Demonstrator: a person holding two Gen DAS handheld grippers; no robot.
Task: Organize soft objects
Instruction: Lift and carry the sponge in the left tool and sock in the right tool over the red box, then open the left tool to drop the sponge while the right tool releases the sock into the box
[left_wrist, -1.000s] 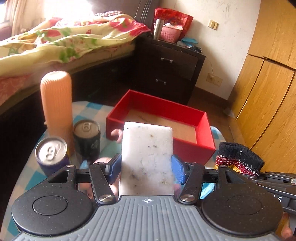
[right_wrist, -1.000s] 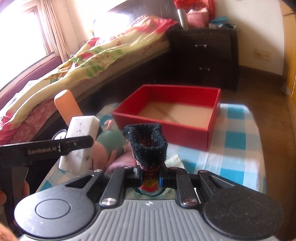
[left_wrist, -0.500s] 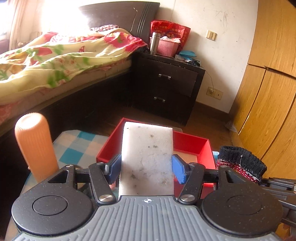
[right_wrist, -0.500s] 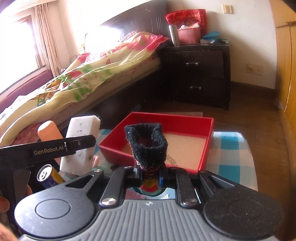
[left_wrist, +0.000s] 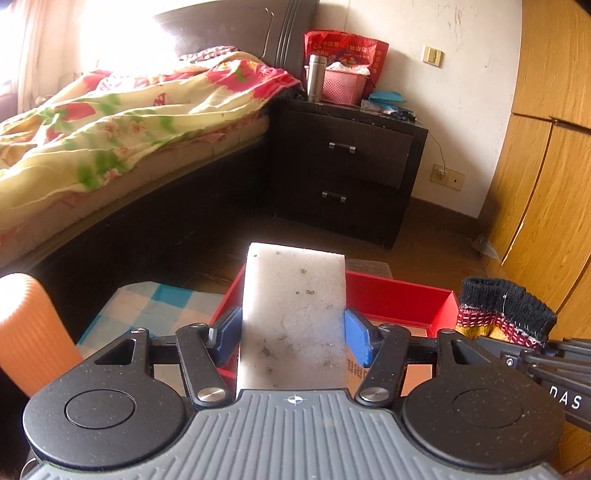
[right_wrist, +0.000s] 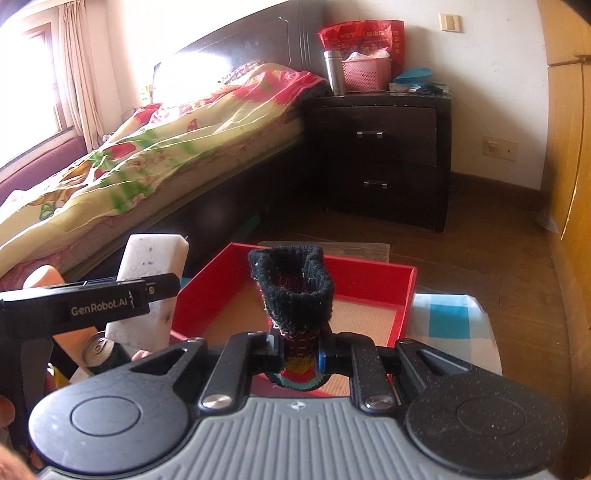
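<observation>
My left gripper (left_wrist: 293, 341) is shut on a white, speckled sponge block (left_wrist: 295, 314) that stands upright between the blue pads. My right gripper (right_wrist: 301, 354) is shut on a striped sock (right_wrist: 295, 295) with a black cuff, which sticks up above the jaws. Both are held above the near side of an open red box (right_wrist: 369, 273) with a tan floor. The sock (left_wrist: 506, 314) also shows at the right of the left wrist view, and the sponge (right_wrist: 151, 266) at the left of the right wrist view.
An orange ribbed cylinder (left_wrist: 29, 332) stands at the left on the blue-checked tablecloth (right_wrist: 450, 321), with a drink can (right_wrist: 99, 350) beside it. Behind are a bed (left_wrist: 110, 129), a dark nightstand (left_wrist: 351, 166) and wooden wardrobe doors (left_wrist: 546, 184).
Both grippers have moved toward the red box with their loads, and both views tilted up. The cans and the near tabletop have dropped out of the left wrist view.
</observation>
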